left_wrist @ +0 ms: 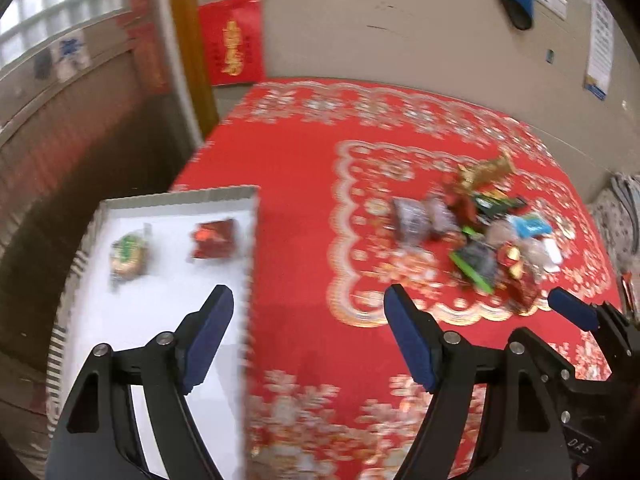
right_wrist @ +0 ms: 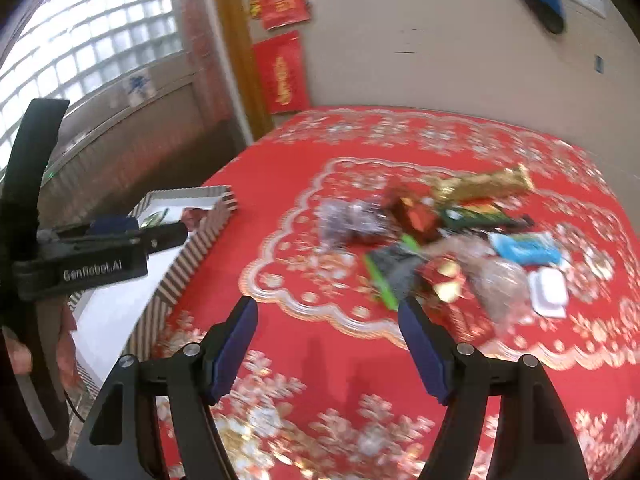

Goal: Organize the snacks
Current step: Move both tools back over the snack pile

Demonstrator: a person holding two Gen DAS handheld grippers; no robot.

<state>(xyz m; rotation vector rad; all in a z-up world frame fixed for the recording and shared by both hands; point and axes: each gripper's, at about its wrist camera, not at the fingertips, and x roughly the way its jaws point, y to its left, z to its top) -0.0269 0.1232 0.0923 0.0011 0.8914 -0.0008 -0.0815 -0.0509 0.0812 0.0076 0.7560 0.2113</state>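
A white tray with a striped rim (left_wrist: 180,196) sits at the left edge of the red tablecloth (left_wrist: 296,168). In it lie a round snack with a green label (left_wrist: 128,256) and a red packet (left_wrist: 214,240). My left gripper (left_wrist: 309,292) is open and empty, hanging over the tray's right rim and the cloth. A loose pile of snacks (right_wrist: 440,240) lies mid-table: a gold packet (right_wrist: 480,186), a blue packet (right_wrist: 524,248), a green-edged dark packet (right_wrist: 388,276) and silver wraps (right_wrist: 348,220). My right gripper (right_wrist: 329,304) is open and empty, just short of the pile.
The table drops off at the left beside the tray wall (right_wrist: 188,264), with a tiled wall and a glass-block window (right_wrist: 100,20) beyond. Red paper hangings (left_wrist: 232,40) are on the back wall. Patterned fabric (left_wrist: 624,216) lies past the table's right side.
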